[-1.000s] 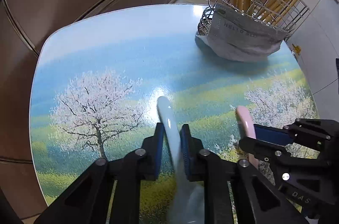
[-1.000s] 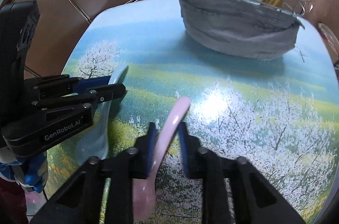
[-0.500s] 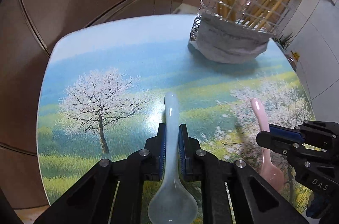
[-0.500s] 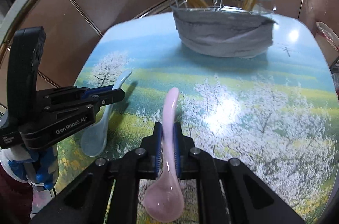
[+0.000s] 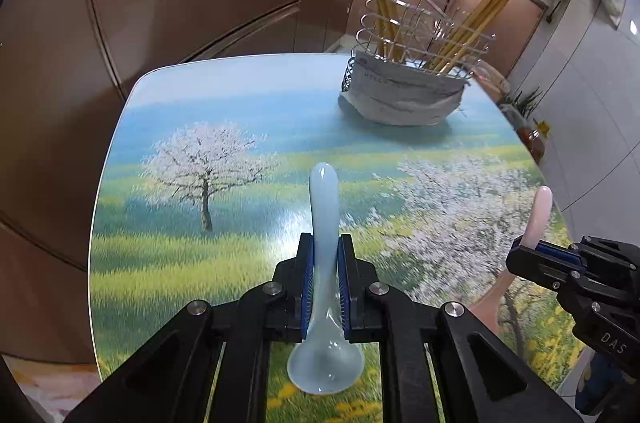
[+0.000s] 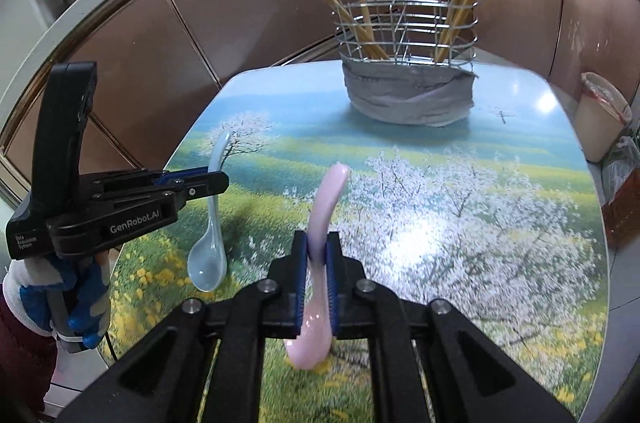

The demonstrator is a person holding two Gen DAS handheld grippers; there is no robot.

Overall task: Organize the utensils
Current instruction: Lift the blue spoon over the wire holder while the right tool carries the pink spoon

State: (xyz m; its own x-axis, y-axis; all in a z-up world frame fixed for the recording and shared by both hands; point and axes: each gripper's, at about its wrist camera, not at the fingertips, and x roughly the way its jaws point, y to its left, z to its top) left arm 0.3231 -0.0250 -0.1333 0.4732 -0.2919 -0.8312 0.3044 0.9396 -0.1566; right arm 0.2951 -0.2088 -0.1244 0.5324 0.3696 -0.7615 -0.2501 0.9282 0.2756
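My left gripper (image 5: pixel 325 255) is shut on a pale blue spoon (image 5: pixel 324 223), held above the table with the handle pointing forward and the bowl hanging below. The blue spoon also shows in the right wrist view (image 6: pixel 210 219). My right gripper (image 6: pixel 318 251) is shut on a pink spoon (image 6: pixel 326 207), held the same way; the pink spoon shows at the right of the left wrist view (image 5: pixel 538 215). A wire utensil basket (image 5: pixel 416 43) with several chopsticks stands at the table's far side, its base wrapped in grey cloth (image 6: pixel 412 99).
The table (image 5: pixel 192 103) has a printed landscape of blossom trees and rounded corners. Brown cabinet panels stand behind and to the left. A white bin (image 6: pixel 600 115) and a jar stand off the table's right edge.
Both grippers have risen and pulled back from the table with their spoons, which were lying on the table one second ago. The basket now looks farther away.
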